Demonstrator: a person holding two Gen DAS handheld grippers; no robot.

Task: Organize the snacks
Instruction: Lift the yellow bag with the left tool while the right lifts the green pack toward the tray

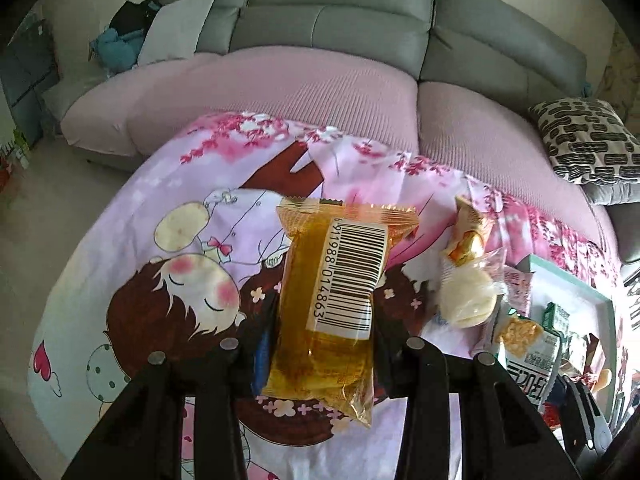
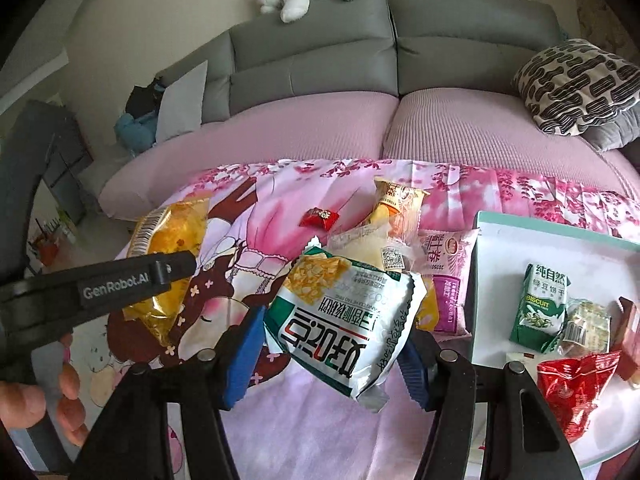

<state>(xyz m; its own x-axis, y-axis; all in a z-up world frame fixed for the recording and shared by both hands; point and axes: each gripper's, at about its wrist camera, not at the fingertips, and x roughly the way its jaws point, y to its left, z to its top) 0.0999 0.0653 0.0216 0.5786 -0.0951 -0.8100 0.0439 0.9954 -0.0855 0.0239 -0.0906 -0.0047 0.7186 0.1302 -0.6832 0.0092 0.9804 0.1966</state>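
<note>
Pick-up step in hand, both hands loaded; nothing of these two packets is yet in the tray.

Left gripper [image 1: 320,344]: we see its jaws clamped on the sides of an amber snack packet [image 1: 332,300] with a white barcode label, packet pointing toward 12 o'clock and hanging clear above the cartoon-print cloth [image 1: 160,272] that covers the worktop. In the right wrist view the same packet shows at 9 o'clock, with a person's hand [image 2: 60,392] on the gripper handle below it.

Centre: loose snacks lie on the cloth, a pale round pastry in clear wrap [image 1: 468,292], an orange-and-white wrapped roll [image 2: 396,200] toward 12 o'clock, a small red candy [image 2: 320,217] beside it, a pink sachet [image 2: 452,276] at about 2 o'clock from the right gripper.

Right gripper [image 2: 332,340]: jaws clamped on a white-and-green biscuit packet [image 2: 344,312], blue pads pressing both sides, packet tilted and off the cloth.

Far right: the white tray with mint rim [image 2: 560,236] at 3 o'clock already holds a green biscuit carton [image 2: 544,304], a small clear packet and a crumpled red wrapper [image 2: 576,380].

Judgement on the next move: carry the right packet toward 3 o'clock over the tray rim, lower into bare tray floor, then part the jaws; the left packet has farther to travel and should cross over the loose snacks without knocking them.
</note>
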